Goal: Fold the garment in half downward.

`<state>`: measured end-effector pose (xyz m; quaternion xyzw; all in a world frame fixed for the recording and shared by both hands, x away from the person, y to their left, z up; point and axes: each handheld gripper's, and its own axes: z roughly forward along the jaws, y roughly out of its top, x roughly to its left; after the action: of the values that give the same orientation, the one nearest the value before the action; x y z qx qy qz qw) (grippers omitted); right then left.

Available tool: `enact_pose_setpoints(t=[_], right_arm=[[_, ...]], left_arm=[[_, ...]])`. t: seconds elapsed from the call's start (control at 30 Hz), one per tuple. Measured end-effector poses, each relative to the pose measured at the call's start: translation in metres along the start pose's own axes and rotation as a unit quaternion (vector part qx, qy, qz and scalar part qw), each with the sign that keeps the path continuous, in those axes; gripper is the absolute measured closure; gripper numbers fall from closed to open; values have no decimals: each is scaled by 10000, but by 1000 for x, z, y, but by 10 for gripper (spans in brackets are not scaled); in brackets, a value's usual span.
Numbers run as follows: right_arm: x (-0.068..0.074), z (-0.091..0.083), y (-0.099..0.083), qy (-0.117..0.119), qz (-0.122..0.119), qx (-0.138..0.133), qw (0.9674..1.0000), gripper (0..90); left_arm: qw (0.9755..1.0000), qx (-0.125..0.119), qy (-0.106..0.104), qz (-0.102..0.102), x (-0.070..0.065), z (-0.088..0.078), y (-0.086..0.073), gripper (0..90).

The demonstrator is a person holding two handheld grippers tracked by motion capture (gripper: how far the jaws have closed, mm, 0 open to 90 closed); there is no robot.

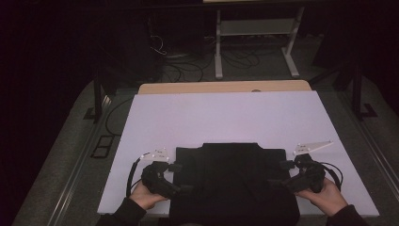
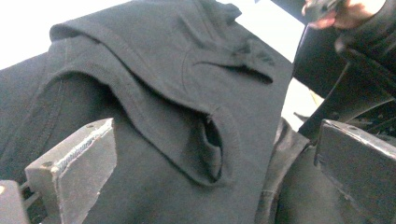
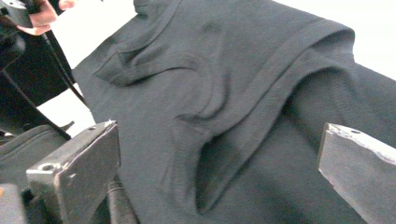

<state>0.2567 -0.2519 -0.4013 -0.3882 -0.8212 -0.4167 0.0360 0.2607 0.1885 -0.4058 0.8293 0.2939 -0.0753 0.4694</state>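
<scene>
A black garment (image 1: pixel 230 179) lies folded on the white board (image 1: pixel 226 117), near its front edge. My left gripper (image 1: pixel 181 179) sits at the garment's left edge and my right gripper (image 1: pixel 281 175) at its right edge, each held in a hand. In the left gripper view the jaws (image 2: pixel 215 128) stand wide apart over a folded hem of the black cloth (image 2: pixel 163 70), pressing on nothing. The right gripper view shows its jaws (image 3: pixel 219 130) equally wide above creased cloth (image 3: pixel 224 79), not pinching it.
A wooden table edge (image 1: pixel 226 87) shows behind the board. A white frame stand (image 1: pixel 256 28) and loose cables (image 1: pixel 188 66) are on the floor beyond. Black posts stand at both sides. The far half of the board is bare.
</scene>
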Motion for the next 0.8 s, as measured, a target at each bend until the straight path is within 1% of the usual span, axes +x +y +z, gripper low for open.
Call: enact_pose_setpoints(t=[0.03,0.17,0.23,0.33,0.37,0.43,0.63,0.77,0.8], right_arm=[[-2,0,1,-44,-15,-4,10000,0],[-9,-2,3,-56,9,-36,10000,0],[-12,-3,5,-79,9,-35,10000,0],[-15,-6,6,-191,18,-124,9997,0],[-17,-7,7,-233,13,-137,9996,0],[-20,-9,8,-244,21,-160,9996,0],[-31,-12,13,-307,105,-197,9993,0],[-37,-10,15,-329,51,-153,9993,0],[-38,-10,16,-322,43,-132,9994,0]], left_arm=[[10000,18,10,13,1,0,0,0],[9999,40,123,48,4,0,2,0],[9999,30,140,57,6,-1,3,0],[9999,-18,153,60,10,-3,7,0],[9999,-14,142,64,11,-3,7,0],[9999,10,156,69,15,-2,9,0],[9997,-58,218,-8,26,-1,14,0],[9994,-156,283,-90,34,-1,17,0],[9994,-158,281,-83,36,-1,18,0]])
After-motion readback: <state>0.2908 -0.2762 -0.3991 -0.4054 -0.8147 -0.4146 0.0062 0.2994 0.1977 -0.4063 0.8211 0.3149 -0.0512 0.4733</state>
